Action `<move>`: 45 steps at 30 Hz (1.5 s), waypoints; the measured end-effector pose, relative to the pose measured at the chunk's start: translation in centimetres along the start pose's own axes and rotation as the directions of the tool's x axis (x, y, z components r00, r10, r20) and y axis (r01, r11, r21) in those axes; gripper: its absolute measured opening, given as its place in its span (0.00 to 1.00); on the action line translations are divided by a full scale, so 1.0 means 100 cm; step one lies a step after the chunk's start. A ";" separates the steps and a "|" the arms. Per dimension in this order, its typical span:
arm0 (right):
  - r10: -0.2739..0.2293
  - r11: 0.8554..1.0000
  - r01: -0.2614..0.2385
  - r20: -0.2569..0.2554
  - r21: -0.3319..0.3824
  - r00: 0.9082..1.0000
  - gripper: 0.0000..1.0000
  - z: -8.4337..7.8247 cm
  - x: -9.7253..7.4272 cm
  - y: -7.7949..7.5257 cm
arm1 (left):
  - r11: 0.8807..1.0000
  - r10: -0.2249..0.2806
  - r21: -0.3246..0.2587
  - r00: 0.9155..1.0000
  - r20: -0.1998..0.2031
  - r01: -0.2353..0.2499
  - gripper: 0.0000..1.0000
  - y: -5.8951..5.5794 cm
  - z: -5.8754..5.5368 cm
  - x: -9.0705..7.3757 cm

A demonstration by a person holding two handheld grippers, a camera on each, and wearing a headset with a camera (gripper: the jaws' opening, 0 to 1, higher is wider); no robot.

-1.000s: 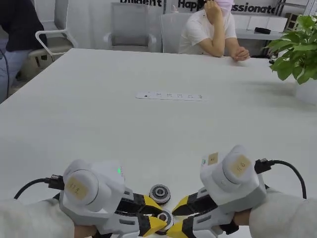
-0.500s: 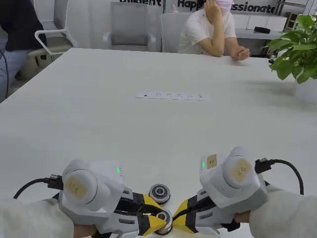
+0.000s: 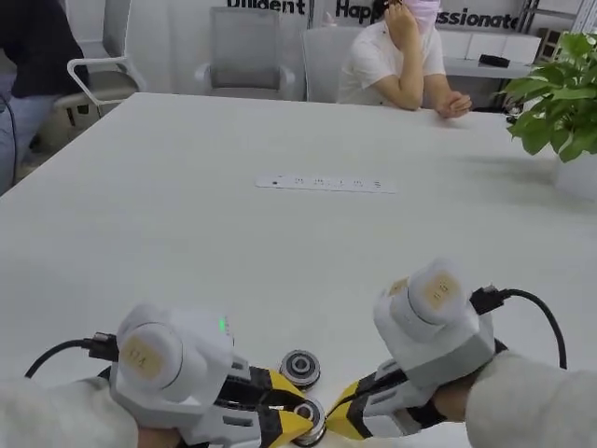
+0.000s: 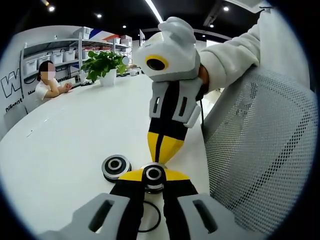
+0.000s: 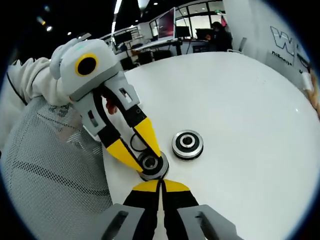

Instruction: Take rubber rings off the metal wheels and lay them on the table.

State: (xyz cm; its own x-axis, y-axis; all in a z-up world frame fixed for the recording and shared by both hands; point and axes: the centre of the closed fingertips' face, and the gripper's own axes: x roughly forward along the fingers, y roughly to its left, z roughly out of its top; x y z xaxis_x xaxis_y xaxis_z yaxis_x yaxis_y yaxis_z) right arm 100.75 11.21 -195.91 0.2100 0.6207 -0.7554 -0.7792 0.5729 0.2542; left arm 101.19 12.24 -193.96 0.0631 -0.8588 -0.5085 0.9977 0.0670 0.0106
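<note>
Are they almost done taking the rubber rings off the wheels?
About halfway, it looks. Done: one thin black ring lies loose on the table under the left hand-held gripper. In hand: that gripper is clamped on a wheel, and the right hand-held gripper has its shut tips at the wheel's rim. Left: the second wheel sits untouched beside them, a dark band around it.

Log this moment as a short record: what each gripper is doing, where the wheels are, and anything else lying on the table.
left gripper: shut on held wheel, one jaw either side
right gripper: jaws together, tips at the held wheel's rim; whether they pinch its ring is unclear
free wheel: flat on the table, beside the held wheel, not touching it
black loop: thin, lying under the left gripper; possibly a removed ring
</note>
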 end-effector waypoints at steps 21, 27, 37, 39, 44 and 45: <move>0.054 0.962 -0.080 0.103 0.260 0.993 0.00 0.011 -0.008 0.001 | 1.000 -0.004 0.013 1.000 -0.004 0.004 0.08 -0.001 0.000 0.000; 0.062 0.962 -0.089 0.111 0.259 0.992 0.00 0.013 -0.008 0.004 | 1.000 -0.005 0.017 1.000 -0.005 0.005 0.08 0.000 0.000 -0.001; 0.249 0.876 -0.373 0.377 0.305 0.892 0.00 0.066 -0.025 0.039 | 1.000 0.000 0.016 1.000 -0.003 0.000 0.08 0.001 0.000 0.000; 0.139 0.961 -0.200 0.293 0.188 0.946 0.00 0.061 -0.021 0.024 | 1.000 0.000 0.015 1.000 -0.003 0.000 0.08 0.001 0.000 0.000; 0.067 0.983 -0.092 0.161 0.156 0.985 0.00 0.024 -0.009 0.008 | 1.000 0.000 0.014 1.000 -0.003 0.000 0.08 0.001 0.000 0.000; 0.046 0.988 -0.065 0.135 0.138 0.990 0.00 0.017 -0.008 0.003 | 1.000 0.001 0.014 1.000 -0.003 0.000 0.08 0.001 0.000 0.000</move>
State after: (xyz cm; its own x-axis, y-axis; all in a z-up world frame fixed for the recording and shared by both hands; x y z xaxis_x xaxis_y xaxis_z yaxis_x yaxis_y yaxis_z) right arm 101.34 11.81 -194.24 0.2520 0.7131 -0.6542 -0.7024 0.5998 0.3832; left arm 101.27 12.21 -193.98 0.0635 -0.8570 -0.5114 0.9979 0.0602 0.0230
